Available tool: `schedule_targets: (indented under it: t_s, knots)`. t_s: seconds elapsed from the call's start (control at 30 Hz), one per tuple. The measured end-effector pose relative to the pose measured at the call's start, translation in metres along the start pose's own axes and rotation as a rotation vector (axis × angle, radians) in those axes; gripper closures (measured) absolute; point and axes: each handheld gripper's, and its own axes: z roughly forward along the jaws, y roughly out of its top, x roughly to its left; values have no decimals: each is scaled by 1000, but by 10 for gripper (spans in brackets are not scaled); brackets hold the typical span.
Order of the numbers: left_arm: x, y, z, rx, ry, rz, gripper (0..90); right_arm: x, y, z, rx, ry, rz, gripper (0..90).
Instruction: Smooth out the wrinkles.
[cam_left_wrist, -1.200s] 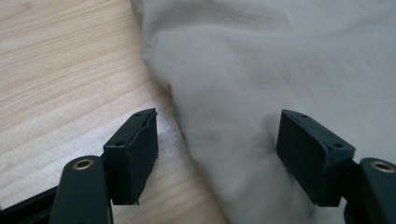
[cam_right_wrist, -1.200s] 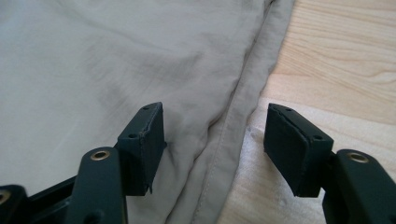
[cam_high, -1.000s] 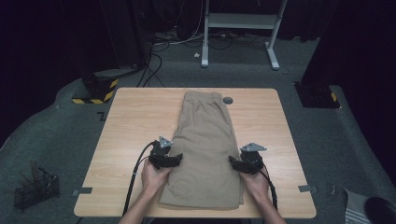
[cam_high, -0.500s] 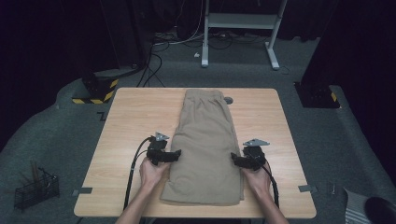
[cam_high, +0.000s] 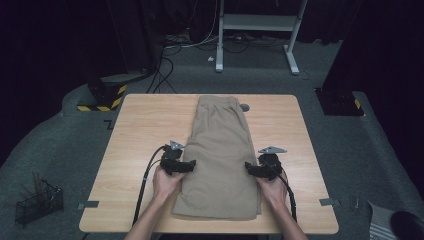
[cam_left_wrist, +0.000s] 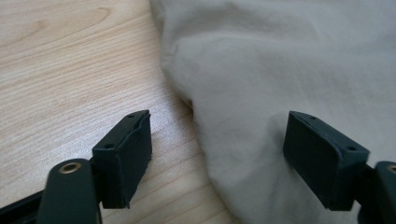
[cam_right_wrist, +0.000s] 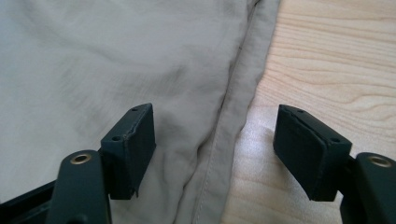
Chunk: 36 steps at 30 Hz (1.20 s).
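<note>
Since the folded khaki shorts (cam_high: 220, 160) lie lengthwise down the table (cam_high: 140, 130) centre, you hold your left gripper (cam_high: 179, 166) at nine o'clock and right gripper (cam_high: 260, 171) at three, both spread wide astride opposite edges, ready to pinch them together.

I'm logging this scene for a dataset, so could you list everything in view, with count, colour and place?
Folded garment: one, beige, lengthwise down the table's middle.
Table: one, light wood, centre of the high view.
Small round thing: one, grey, on the table by the garment's far right corner; too small to tell what.
Wire basket: one, black, on the floor at near left.
Frame legs: white, on the floor beyond the table.
Left gripper: black, open astride the garment's left edge.
Right gripper: black, open astride the garment's right edge.
Hands: two, each holding a gripper.
</note>
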Motion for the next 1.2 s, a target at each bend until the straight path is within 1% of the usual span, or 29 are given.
schedule_targets:
  t_s: [0.03, 0.07, 0.13, 0.17, 0.23, 0.3, 0.33, 0.37, 0.4, 0.47, 0.5, 0.57, 0.6, 0.63, 0.67, 0.7, 0.77, 0.8, 0.83, 0.87, 0.93, 1.0, 1.07, 1.13, 1.2]
  knots:
    - [-2, -1, 1, 0, 6, 20, 204, 1, 0, 0, 2, -5, -3, 296]
    - [-3, -2, 1, -7, 5, 38, 221, 3, 1, 1, 8, -17, -12, 296]
    - [-4, -3, 1, -17, -3, 39, 238, 8, 1, 2, 14, -51, -35, 296]
    - [-6, -3, 1, -20, -5, 52, 243, 10, 0, 3, 14, -62, -49, 311]
    - [-9, -4, 2, -32, -3, 52, 246, 13, 2, 4, 14, -49, -58, 353]
    - [-10, -4, 2, -32, 0, 55, 253, 13, 5, 4, 25, -36, -73, 369]
    - [-11, -4, 1, -29, -8, 54, 272, 12, 6, 4, 36, -29, -81, 376]
    - [-12, -5, -1, -26, -4, 56, 306, 12, 6, 4, 36, -26, -80, 386]
    - [-14, -7, -2, -31, -6, 56, 345, 12, 5, 3, 36, -25, -85, 401]
    - [-17, -12, -4, -58, -11, 60, 399, 13, 4, 2, 32, -29, -83, 420]
    - [-17, -13, -5, -58, -13, 58, 412, 13, 4, 2, 30, -30, -81, 422]
    - [-18, -11, -8, -30, -9, 53, 416, 15, 3, 2, 28, -36, -72, 426]
    - [-19, -11, -9, -19, -9, 51, 405, 16, 4, 1, 36, -38, -68, 425]
    - [-18, -12, -10, -10, -12, 45, 369, 16, 3, 0, 44, -38, -70, 425]
    - [-19, -13, -10, -9, -14, 46, 330, 17, 3, -1, 49, -36, -72, 424]
    - [-20, -13, -10, -7, -7, 60, 327, 18, 2, -2, 57, -32, -75, 424]
    - [-21, -12, -9, -9, -8, 56, 334, 17, 0, -4, 54, -21, -86, 425]
    - [-22, -12, -9, -17, -14, 54, 355, 17, -1, -4, 51, -21, -87, 427]
    - [-24, -13, -9, -25, -13, 54, 387, 17, -2, -5, 46, -21, -87, 445]
    - [-26, -13, -8, -28, -18, 54, 417, 18, -3, -6, 43, -16, -94, 487]
    - [-28, -12, -8, -22, -21, 53, 445, 20, -2, -7, 51, -4, -111, 548]
    - [-29, -10, -9, -10, -25, 63, 477, 21, 0, -7, 63, 8, -117, 599]
    - [-30, -9, -9, -8, -34, 62, 526, 22, -1, -8, 65, 16, -122, 653]
    - [-32, -9, -8, -16, -42, 62, 590, 22, -1, -8, 65, 25, -123, 724]
    - [-33, -9, -7, -23, -62, 61, 647, 21, -1, -8, 60, 39, -128, 782]
